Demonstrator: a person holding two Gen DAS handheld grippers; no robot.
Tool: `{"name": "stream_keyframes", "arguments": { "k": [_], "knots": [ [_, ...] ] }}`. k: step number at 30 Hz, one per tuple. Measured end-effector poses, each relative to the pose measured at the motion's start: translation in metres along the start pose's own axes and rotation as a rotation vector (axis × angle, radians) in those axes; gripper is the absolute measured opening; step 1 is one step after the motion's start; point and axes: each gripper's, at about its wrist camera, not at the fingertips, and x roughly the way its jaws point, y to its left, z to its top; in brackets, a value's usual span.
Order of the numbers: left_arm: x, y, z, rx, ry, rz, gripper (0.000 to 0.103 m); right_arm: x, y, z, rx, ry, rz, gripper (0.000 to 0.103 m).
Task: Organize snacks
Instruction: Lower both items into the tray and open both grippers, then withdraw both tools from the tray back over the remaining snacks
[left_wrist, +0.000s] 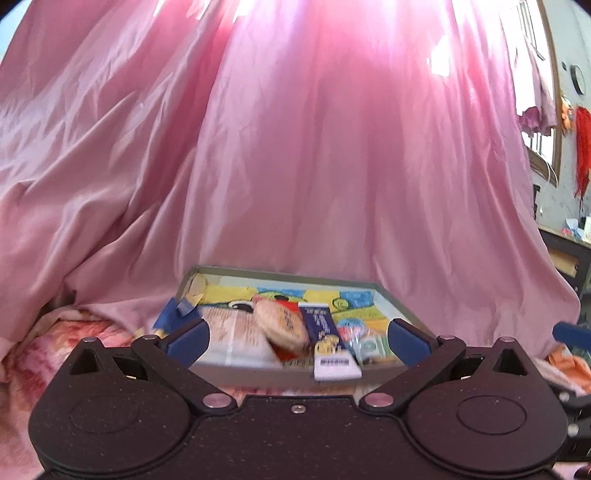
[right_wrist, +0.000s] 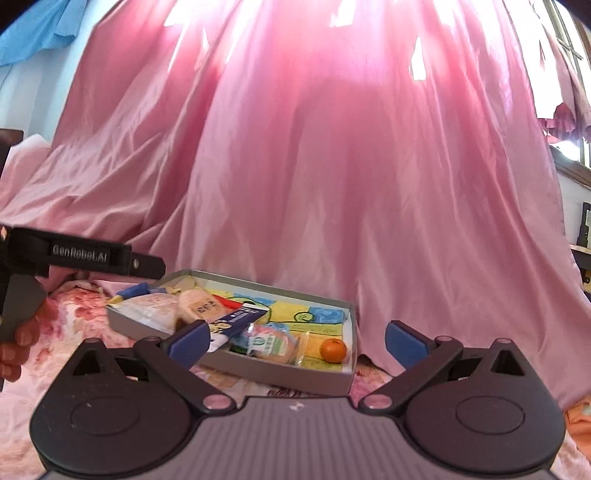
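A shallow grey box (left_wrist: 258, 373) (right_wrist: 280, 374) lies on a floral blanket and holds several snacks: a round tan bun (left_wrist: 282, 325) (right_wrist: 195, 304), a blue-and-white packet (left_wrist: 327, 339) (right_wrist: 232, 325) leaning over the near rim, a white bag (left_wrist: 232, 332) (right_wrist: 151, 310), a green-labelled pack (right_wrist: 271, 345) and an orange (right_wrist: 333, 350). My left gripper (left_wrist: 299, 341) is open and empty, just in front of the box. My right gripper (right_wrist: 297, 343) is open and empty, near the box's front corner.
A pink curtain (left_wrist: 295, 166) hangs right behind the box. The floral blanket (right_wrist: 74, 332) covers the surface. In the right wrist view the left gripper's body (right_wrist: 74, 254) and the hand holding it are at the left. A window and shelf are at far right.
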Motion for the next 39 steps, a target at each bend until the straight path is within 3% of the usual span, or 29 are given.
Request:
{"name": "stream_keyframes", "arguments": {
  "k": [6,15,24,34,39],
  "knots": [
    [-0.035,0.01,-0.029,-0.008,0.022,0.005,0.102,-0.032,0.012,-0.012,0.024,0.004,0.008,0.103],
    [-0.055,0.024,-0.07,-0.014,0.131,0.05,0.102,-0.055,0.022,-0.044,0.036,0.071,0.014,0.103],
    [-0.06,0.031,-0.11,-0.022,0.252,0.026,0.102,-0.057,0.018,-0.079,0.089,0.207,-0.018,0.103],
    [-0.06,0.027,-0.131,0.034,0.305,0.013,0.102,-0.044,0.023,-0.108,0.056,0.386,-0.05,0.103],
    [-0.058,0.027,-0.135,0.035,0.322,0.009,0.102,-0.04,0.025,-0.113,0.043,0.428,-0.053,0.103]
  ]
}}
